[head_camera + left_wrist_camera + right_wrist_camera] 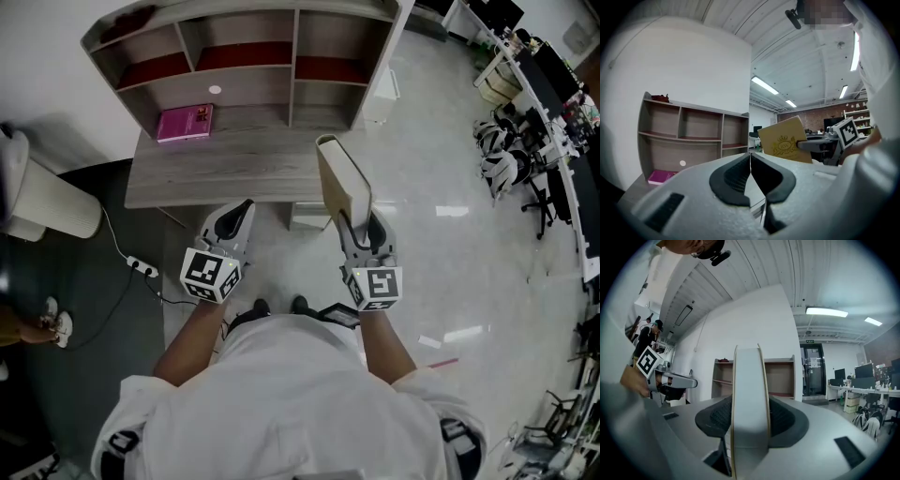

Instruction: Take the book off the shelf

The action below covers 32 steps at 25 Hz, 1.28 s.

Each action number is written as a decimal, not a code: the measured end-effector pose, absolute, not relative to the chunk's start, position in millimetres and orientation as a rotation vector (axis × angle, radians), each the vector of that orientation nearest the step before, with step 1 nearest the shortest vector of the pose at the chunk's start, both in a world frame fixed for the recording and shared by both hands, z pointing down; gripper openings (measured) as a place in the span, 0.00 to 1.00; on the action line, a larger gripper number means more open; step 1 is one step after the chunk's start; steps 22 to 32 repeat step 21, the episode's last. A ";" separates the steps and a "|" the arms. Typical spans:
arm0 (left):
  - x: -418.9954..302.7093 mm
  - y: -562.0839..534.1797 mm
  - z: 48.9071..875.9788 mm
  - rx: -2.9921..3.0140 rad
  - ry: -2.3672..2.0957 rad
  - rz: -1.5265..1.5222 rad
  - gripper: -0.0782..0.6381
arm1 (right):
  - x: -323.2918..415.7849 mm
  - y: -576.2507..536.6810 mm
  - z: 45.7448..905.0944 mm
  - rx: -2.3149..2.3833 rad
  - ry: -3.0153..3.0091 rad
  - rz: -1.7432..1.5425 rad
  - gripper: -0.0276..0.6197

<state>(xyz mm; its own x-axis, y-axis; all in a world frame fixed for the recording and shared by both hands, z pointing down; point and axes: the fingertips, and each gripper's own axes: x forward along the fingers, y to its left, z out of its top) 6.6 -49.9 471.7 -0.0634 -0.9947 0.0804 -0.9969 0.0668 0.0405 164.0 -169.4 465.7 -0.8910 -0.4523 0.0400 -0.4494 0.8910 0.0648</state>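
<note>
Head view: a cream round bin (49, 204) stands on the dark floor at the far left, and a white power strip (142, 267) lies on the floor just off the front left corner of the grey wood-grain worktop (234, 178). A grey wooden shelf unit with open bays (295, 66) stands along the rear edge of the worktop. A flat pink book (185, 123) lies near the rear left corner of the worktop, at the foot of the shelf's left bay.

The left claw (246, 204) hovers at the front edge of the worktop, left of its middle. In the left gripper view its black pads meet at the tips, and the left claw (750, 157) holds nothing.

The right claw (362, 223) is to its right, near the worktop's front right corner. It is clamped on the lower end of a thick tan hardcover book with a gold crest (341, 180). The book stands upright and is out of the shelf bays, in the air over the worktop's front edge. The right gripper view shows the book's pale page edge (749, 380) pinched between both pads. The left gripper view shows its crested cover (785, 140).

Office desks with dark monitors (548, 80) line the far right.
</note>
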 end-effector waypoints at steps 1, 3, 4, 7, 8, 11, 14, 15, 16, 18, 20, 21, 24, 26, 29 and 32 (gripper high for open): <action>3.7 -47.5 474.8 2.086 -2.227 0.037 0.13 | 159.9 -168.7 466.1 0.719 -3.004 -0.085 0.37; 2.5 -43.8 481.7 2.075 -2.219 0.032 0.13 | 158.6 -168.2 466.5 0.726 -3.005 -0.087 0.37; 3.6 -42.6 484.3 2.070 -2.214 0.029 0.13 | 160.3 -168.2 466.4 0.730 -3.004 -0.086 0.37; 5.1 -44.1 484.7 2.072 -2.206 0.027 0.13 | 164.5 -171.4 463.9 0.752 -3.003 -0.068 0.37; 5.3 -45.7 482.9 2.075 -2.207 0.024 0.13 | 165.9 -173.2 462.9 0.760 -3.003 -0.063 0.37; 6.4 -48.3 478.9 2.075 -2.216 0.014 0.13 | 172.1 -176.5 463.3 0.777 -2.999 -0.053 0.37; 5.3 -51.7 477.0 2.071 -2.225 0.005 0.13 | 175.0 -179.9 462.5 0.784 -3.002 -0.051 0.37; 4.2 -53.5 476.2 2.072 -2.227 0.002 0.13 | 174.4 -181.9 462.1 0.786 -3.004 -0.051 0.37; 3.1 -55.2 475.7 2.074 -2.229 0.001 0.13 | 173.4 -183.8 462.0 0.787 -3.005 -0.051 0.37; 2.3 -57.7 475.8 2.075 -2.230 0.002 0.13 | 172.0 -186.8 462.3 0.788 -3.008 -0.048 0.37; 3.0 -59.4 476.8 2.073 -2.230 0.002 0.13 | 171.9 -189.3 463.1 0.787 -3.009 -0.041 0.37; 3.5 -60.3 477.4 2.072 -2.229 0.002 0.13 | 172.0 -190.6 463.4 0.786 -3.010 -0.038 0.37; 3.5 -60.3 477.4 2.072 -2.229 0.002 0.13 | 172.0 -190.6 463.4 0.786 -3.010 -0.038 0.37; 3.5 -60.3 477.4 2.072 -2.229 0.002 0.13 | 172.0 -190.6 463.4 0.786 -3.010 -0.038 0.37; 3.5 -60.3 477.4 2.072 -2.229 0.002 0.13 | 172.0 -190.6 463.4 0.786 -3.010 -0.038 0.37; 3.5 -60.3 477.4 2.072 -2.229 0.002 0.13 | 172.0 -190.6 463.4 0.786 -3.010 -0.038 0.37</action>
